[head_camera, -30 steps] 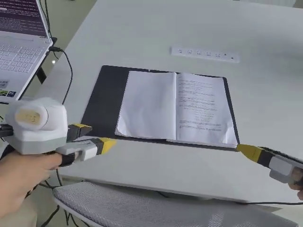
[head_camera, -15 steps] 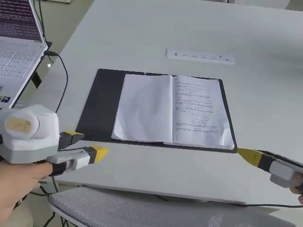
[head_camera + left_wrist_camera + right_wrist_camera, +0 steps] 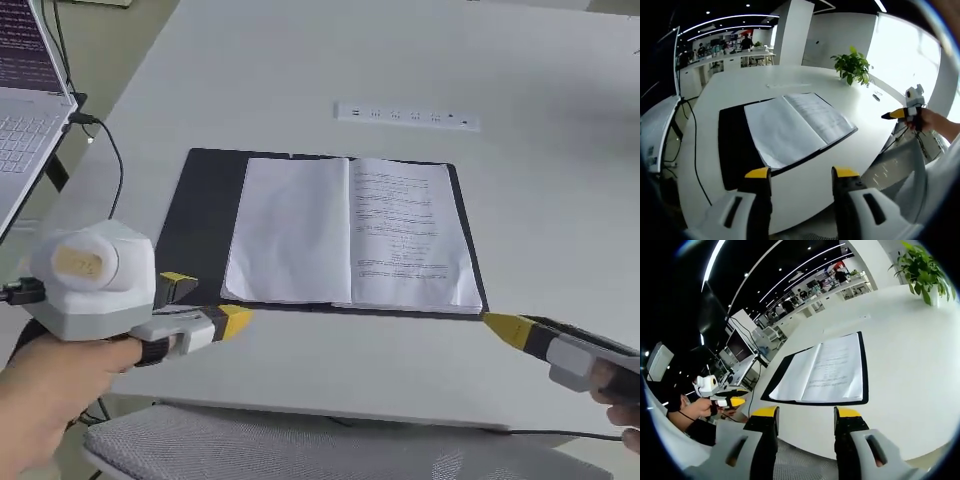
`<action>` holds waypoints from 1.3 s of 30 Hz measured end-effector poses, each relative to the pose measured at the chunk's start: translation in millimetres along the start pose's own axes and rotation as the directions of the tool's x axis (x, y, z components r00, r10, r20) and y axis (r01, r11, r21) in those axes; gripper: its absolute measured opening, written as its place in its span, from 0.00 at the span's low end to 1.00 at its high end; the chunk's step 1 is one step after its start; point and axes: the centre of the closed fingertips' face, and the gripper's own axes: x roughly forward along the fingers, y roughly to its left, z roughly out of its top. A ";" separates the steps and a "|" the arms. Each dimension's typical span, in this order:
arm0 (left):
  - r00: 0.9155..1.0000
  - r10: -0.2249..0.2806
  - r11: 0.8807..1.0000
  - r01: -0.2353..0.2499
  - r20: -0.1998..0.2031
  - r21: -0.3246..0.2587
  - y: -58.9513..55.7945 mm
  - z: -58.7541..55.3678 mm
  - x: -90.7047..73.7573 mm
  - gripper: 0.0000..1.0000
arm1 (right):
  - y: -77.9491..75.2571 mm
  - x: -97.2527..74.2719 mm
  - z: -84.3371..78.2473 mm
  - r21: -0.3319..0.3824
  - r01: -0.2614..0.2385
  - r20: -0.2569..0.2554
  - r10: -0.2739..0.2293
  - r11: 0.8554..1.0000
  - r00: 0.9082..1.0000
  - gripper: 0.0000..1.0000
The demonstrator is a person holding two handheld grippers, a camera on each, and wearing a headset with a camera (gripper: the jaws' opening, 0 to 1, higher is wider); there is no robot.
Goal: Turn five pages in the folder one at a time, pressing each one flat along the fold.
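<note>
I assess this as an open-plan office. Evidence noted: a large white table [image 3: 560, 200] carrying a laptop [image 3: 25, 110] and a power strip [image 3: 407, 116], a mesh chair [image 3: 300, 445] at its edge, a potted plant [image 3: 852, 65], and further desks [image 3: 727, 59] with people [image 3: 746, 42] under strip lights [image 3: 720, 19].

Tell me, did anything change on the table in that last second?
Almost nothing: the picture slid only because the headset camera moved. The left tongs and right tongs stay open and empty, short of the near edge of the folder, gripping no page. It lies open as before, blank page on the left, printed page on the right.
</note>
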 end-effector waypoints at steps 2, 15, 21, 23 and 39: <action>0.999 -0.013 1.000 0.013 0.031 0.007 -5.7 8.1 14.1 0.48 | -2.9 2.7 -1.3 0.014 0.001 0.004 -0.001 1.000 1.000 0.42; 0.993 -0.103 0.995 0.102 0.065 0.019 -56.9 39.4 117.9 0.47 | -17.7 15.1 -8.5 0.082 0.009 0.026 -0.011 0.997 1.000 0.42; 0.991 -0.115 0.991 0.109 0.074 0.082 -79.4 47.8 161.8 0.47 | -27.9 22.2 -7.1 0.116 0.007 0.044 -0.012 0.993 0.999 0.41; 0.991 -0.116 0.989 0.108 0.068 0.101 -86.9 47.9 173.6 0.48 | -28.9 23.1 -7.7 0.128 0.006 0.044 -0.012 0.992 0.999 0.41; 0.992 -0.112 0.966 0.095 0.057 0.242 -129.2 42.1 241.2 0.57 | -33.0 25.7 -7.9 0.174 -0.004 0.059 -0.006 0.985 0.998 0.41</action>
